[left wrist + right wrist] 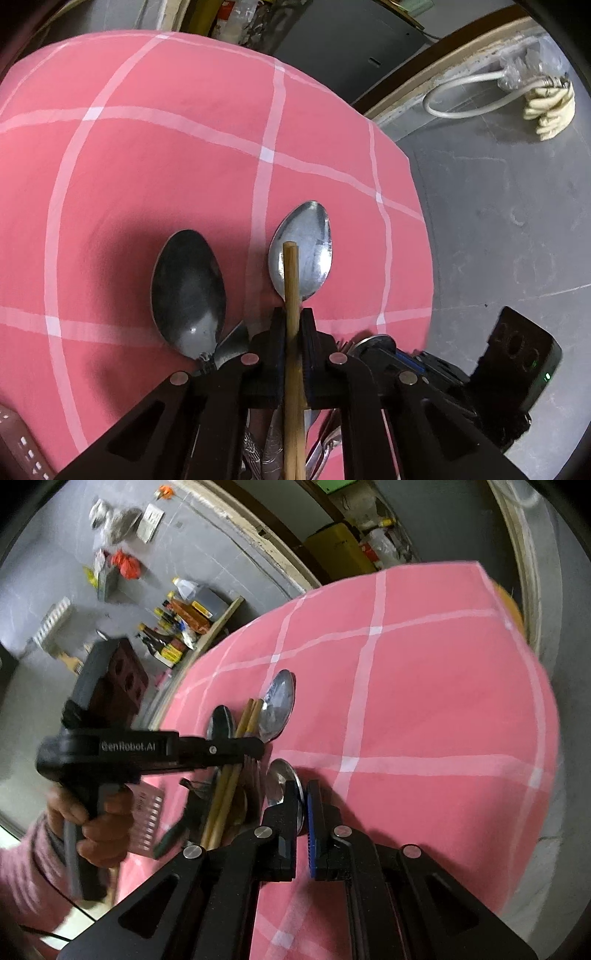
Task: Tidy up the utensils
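Note:
My left gripper (pixel 292 317) is shut on wooden chopsticks (pixel 291 280) and holds them above the pink checked tablecloth (pixel 147 166). Below it lie two metal spoons, a dark one (pixel 188 291) on the left and a shinier one (pixel 308 247) on the right. In the right wrist view the left gripper (pixel 255 751) holds the chopsticks (pixel 247 716) over the spoons (pixel 279 701). My right gripper (pixel 302 790) is nearly shut, with a small gap and nothing in it, just beside a third spoon (pixel 280 779). More utensil handles lie under the left gripper.
The table's right edge (pixel 424 258) drops to a grey floor. A white hose (pixel 461 96) and a cloth lie on the floor. Bottles and clutter (pixel 177 624) stand on the floor to the left. A pink ridged item (pixel 147 819) lies near the left hand.

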Action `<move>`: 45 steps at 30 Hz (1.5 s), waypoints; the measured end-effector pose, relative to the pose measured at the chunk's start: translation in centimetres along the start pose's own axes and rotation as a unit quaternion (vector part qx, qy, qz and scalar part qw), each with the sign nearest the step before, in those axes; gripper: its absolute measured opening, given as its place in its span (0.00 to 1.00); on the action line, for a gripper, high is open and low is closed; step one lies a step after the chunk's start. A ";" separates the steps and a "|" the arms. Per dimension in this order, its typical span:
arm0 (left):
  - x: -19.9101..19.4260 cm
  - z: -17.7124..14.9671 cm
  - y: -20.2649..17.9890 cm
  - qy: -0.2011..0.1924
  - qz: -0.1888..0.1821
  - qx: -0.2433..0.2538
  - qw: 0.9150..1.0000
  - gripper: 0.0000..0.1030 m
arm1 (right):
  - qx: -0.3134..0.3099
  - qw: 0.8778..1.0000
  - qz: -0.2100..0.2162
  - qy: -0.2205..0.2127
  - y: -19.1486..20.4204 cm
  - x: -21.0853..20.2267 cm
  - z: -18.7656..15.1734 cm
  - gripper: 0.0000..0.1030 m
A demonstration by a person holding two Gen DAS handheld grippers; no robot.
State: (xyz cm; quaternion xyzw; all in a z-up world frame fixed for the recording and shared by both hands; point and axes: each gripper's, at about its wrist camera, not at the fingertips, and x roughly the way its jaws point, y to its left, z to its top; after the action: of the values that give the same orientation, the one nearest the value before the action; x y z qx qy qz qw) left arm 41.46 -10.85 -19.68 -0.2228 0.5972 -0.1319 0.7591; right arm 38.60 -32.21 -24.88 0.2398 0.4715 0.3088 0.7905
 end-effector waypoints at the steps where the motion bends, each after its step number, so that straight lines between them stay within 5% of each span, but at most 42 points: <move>1: 0.0 -0.1 0.0 -0.002 -0.001 -0.004 1.000 0.07 | 0.002 1.000 0.003 0.000 0.0 0.2 0.0 0.05; 11: -5.3 -2.4 -1.9 -0.088 -0.004 0.029 0.996 0.07 | -0.024 0.994 -0.062 -0.091 4.1 -3.5 -0.4 0.04; 20: -13.0 -3.6 -4.4 -0.187 -0.013 0.090 0.978 0.06 | -0.096 0.966 -0.158 -0.180 12.1 -7.9 0.7 0.04; 26: -18.3 -3.4 -4.0 -0.233 -0.040 0.083 0.968 0.06 | -0.115 0.951 -0.182 -0.222 17.6 -11.7 1.4 0.04; 34: -28.8 -4.6 -0.7 -0.330 -0.039 0.091 0.939 0.06 | -0.170 0.931 -0.156 -0.282 27.9 -12.7 1.8 0.04; 41: -34.6 -6.7 5.4 -0.446 -0.013 0.072 0.892 0.06 | -0.225 0.911 -0.138 -0.317 35.1 -8.9 0.5 0.04; 45: -34.6 -8.4 7.5 -0.491 0.012 0.067 0.868 0.06 | -0.291 0.890 -0.176 -0.303 37.9 -5.4 -1.6 0.04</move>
State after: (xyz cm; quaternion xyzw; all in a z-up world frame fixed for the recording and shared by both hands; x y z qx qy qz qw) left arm 24.13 10.30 4.39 -0.2003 0.1395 -0.0359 0.9691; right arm 25.24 -9.66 3.06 -0.0059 0.1329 0.1999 0.9707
